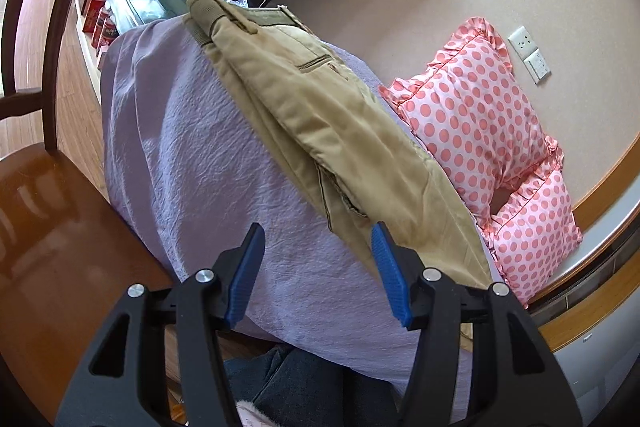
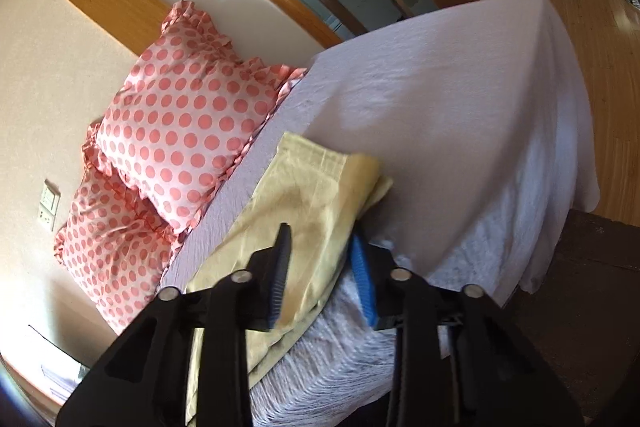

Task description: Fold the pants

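Blue ribbed pads line both tools; the left gripper hangs released, its jaws wide apart and holding nothing, poised just above the lavender bedsheet with its right pad beside the near edge of the khaki pants; the right gripper is likewise spread, its jaws straddling the trouser cloth near the cuffs, though whether either pad actually touches the fabric I cannot tell.

Outward from the left tool, the pants lie lengthwise on the bed as a long narrow band, one leg stacked on the other, the waistband at the far end and a welt back pocket facing up; from the right tool, the hems lie roughly together toward the sheet's near edge. Beyond the pants, two pink polka-dot pillows lean against the wall, and a wooden chair stands to the left of the bed.

As a judgement: the lengthwise fold, leg onto leg, appears done; what seems left is the crosswise folding, bringing cuffs up toward the waistband, then perhaps halving again; neither tool has yet taken hold for it.
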`<state>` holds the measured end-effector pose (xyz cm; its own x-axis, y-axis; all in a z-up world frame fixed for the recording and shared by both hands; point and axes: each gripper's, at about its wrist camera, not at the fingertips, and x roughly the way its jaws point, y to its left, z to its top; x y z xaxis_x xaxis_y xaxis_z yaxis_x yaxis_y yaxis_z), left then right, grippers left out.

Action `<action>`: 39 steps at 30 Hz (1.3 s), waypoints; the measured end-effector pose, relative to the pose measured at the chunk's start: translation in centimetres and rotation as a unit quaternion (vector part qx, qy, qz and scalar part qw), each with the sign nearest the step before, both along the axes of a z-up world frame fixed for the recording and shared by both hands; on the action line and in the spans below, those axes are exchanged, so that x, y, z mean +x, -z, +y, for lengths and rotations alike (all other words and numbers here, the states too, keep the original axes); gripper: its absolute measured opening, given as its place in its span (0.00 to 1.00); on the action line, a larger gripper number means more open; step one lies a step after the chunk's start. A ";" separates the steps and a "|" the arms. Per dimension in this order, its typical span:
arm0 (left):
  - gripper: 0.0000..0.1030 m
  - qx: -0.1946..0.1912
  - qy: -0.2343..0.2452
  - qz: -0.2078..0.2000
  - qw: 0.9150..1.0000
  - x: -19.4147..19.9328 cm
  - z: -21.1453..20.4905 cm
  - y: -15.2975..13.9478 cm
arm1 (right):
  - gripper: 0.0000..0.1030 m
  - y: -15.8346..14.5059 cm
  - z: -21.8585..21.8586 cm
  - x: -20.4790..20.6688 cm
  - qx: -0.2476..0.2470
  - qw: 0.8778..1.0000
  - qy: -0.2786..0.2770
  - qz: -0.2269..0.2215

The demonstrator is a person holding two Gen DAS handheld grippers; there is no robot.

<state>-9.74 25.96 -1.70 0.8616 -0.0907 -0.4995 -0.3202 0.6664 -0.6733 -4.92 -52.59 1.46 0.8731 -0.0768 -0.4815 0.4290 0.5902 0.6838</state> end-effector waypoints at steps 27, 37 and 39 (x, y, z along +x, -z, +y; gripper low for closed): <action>0.83 0.003 0.089 -0.040 0.995 0.6 -1.3 -0.1 | 0.82 -5.8 36.2 7.1 -0.194 0.780 -0.592 -0.054; 0.84 -0.006 0.094 -0.036 0.995 4.3 -0.8 -0.6 | 0.83 -5.1 34.7 7.8 -0.156 0.801 -0.576 -0.045; 0.84 -0.004 0.087 -0.030 0.996 5.2 -0.3 -0.9 | 0.83 -5.2 34.6 7.8 -0.156 0.801 -0.577 -0.045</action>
<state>-4.54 25.65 -0.76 0.8604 -0.2456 -0.4465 -0.1593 0.7027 -0.6934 2.91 -17.94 6.61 0.4795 0.7020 -0.5265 -0.5676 0.7057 0.4240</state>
